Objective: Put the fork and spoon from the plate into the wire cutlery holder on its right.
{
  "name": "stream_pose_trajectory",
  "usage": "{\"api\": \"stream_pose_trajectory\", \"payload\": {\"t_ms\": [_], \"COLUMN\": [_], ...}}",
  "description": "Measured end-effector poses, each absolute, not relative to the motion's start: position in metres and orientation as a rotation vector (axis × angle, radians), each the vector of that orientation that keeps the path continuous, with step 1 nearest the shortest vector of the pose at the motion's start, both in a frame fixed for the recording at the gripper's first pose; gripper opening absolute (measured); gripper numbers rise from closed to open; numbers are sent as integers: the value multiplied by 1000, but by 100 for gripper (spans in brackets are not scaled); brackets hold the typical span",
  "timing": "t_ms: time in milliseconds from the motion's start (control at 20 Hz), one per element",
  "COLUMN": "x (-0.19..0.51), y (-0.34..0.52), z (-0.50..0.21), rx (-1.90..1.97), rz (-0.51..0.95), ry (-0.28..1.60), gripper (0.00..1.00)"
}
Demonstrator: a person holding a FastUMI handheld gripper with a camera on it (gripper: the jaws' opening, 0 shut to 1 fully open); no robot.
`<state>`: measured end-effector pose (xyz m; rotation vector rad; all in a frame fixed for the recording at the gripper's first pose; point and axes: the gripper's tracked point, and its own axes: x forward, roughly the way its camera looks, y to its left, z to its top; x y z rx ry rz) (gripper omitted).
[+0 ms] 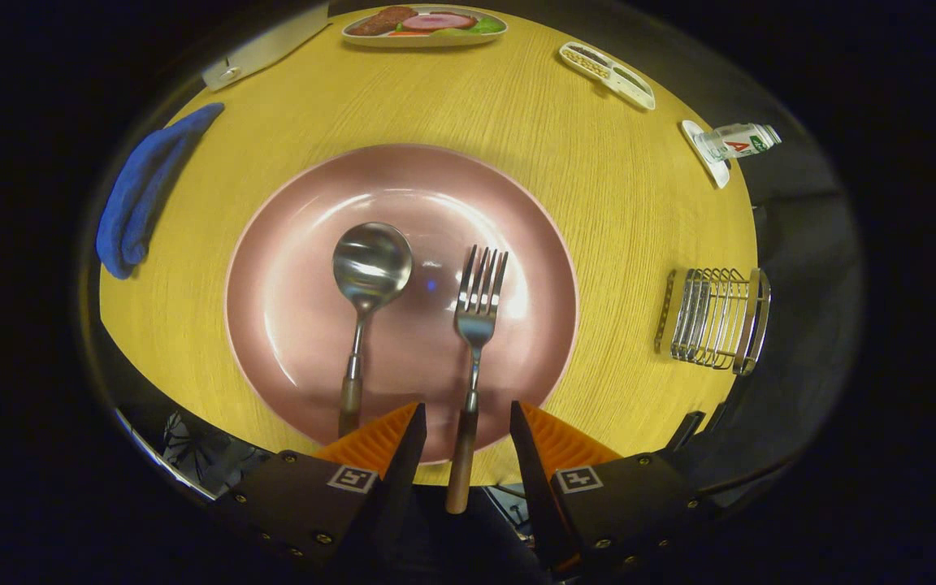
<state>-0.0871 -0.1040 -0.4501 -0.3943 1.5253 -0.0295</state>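
A pink plate (297,244) lies on the round yellow table, just ahead of my fingers. On it rest a spoon (366,280) on the left and a fork (474,325) on the right, both with wooden handles pointing toward me. My gripper (466,418) is open, and the fork's handle lies in the gap between the two fingers, touching neither. The spoon's handle ends just outside the left finger. The wire cutlery holder (716,318) stands to the right of the plate near the table's edge.
A blue cloth (143,191) lies left of the plate. Beyond the plate are a tray of food (423,24), a small white tray (608,75) and a bottle (736,142) lying on its side. The table edge curves close behind the holder.
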Motion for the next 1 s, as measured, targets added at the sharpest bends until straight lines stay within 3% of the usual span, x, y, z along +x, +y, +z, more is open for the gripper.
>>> {"api": "stream_pose_trajectory", "payload": {"t_ms": [50,100,150,300,400,700,750,1000], "x": [-85,-88,-93,-98,-104,-93,-88,-83], "y": [-101,-101,-104,-102,-103,-98,-94,-99], "z": [-452,-455,-456,-459,-462,-444,-444,-424], "rx": [-388,-387,-408,-437,-438,-462,-441,-447], "rz": [-9,-11,-16,4,17,-3,13,-54], "ry": [1516,1528,1554,1577,1596,1548,1532,1516], "gripper": [64,31,27,27,13,13,1,1]}}
